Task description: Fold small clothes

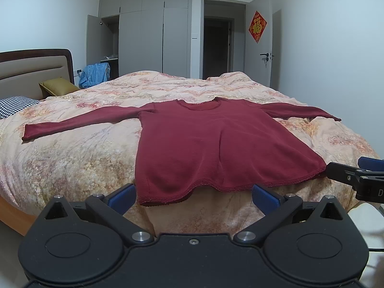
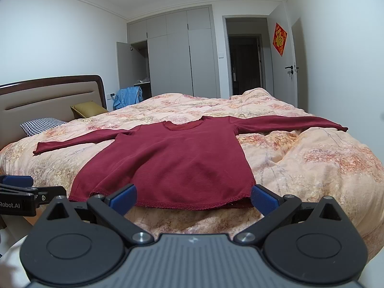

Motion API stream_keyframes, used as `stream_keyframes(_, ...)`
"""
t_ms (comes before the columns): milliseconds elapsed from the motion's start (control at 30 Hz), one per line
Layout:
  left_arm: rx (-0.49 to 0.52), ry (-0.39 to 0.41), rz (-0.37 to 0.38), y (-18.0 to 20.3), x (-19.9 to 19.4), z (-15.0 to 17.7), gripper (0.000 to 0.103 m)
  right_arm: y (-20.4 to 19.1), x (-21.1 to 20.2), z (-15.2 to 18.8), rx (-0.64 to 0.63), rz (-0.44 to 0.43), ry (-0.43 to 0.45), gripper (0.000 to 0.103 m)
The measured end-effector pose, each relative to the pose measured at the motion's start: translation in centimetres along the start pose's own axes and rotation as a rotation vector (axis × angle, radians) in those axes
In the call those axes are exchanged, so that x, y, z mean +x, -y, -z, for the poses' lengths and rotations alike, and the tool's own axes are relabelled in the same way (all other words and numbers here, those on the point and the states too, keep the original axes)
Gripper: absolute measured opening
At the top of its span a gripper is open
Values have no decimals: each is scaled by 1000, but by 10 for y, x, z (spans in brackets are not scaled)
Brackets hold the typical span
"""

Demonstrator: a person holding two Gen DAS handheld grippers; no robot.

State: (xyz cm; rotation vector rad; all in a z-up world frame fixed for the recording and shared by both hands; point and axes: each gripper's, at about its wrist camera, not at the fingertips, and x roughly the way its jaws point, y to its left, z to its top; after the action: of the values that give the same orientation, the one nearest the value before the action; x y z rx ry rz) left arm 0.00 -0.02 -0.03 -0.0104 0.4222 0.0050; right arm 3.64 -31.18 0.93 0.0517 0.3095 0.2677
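Observation:
A dark red long-sleeved shirt point(image 1: 216, 144) lies flat on the bed, front up, both sleeves spread out sideways, hem toward me. It also shows in the right wrist view point(image 2: 172, 163). My left gripper point(image 1: 193, 198) is open and empty, just short of the hem near its left corner. My right gripper point(image 2: 193, 198) is open and empty, just short of the hem toward its right corner. The right gripper also shows in the left wrist view point(image 1: 355, 175), and the left gripper in the right wrist view point(image 2: 24, 192).
The bed has a peach floral quilt point(image 1: 84, 163). A houndstooth pillow point(image 1: 14, 105) and a mustard pillow point(image 1: 57, 86) lie by the headboard point(image 1: 36, 67). A wardrobe point(image 1: 153, 36) with one open door, blue clothes point(image 1: 96, 74) and an open doorway point(image 1: 218, 48) are beyond.

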Motion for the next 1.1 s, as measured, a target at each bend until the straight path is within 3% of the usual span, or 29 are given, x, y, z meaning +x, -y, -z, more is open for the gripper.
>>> stream_keyframes(1100,1,1,1,6,-1,-3,102,4,-1,3,13,3,1,103)
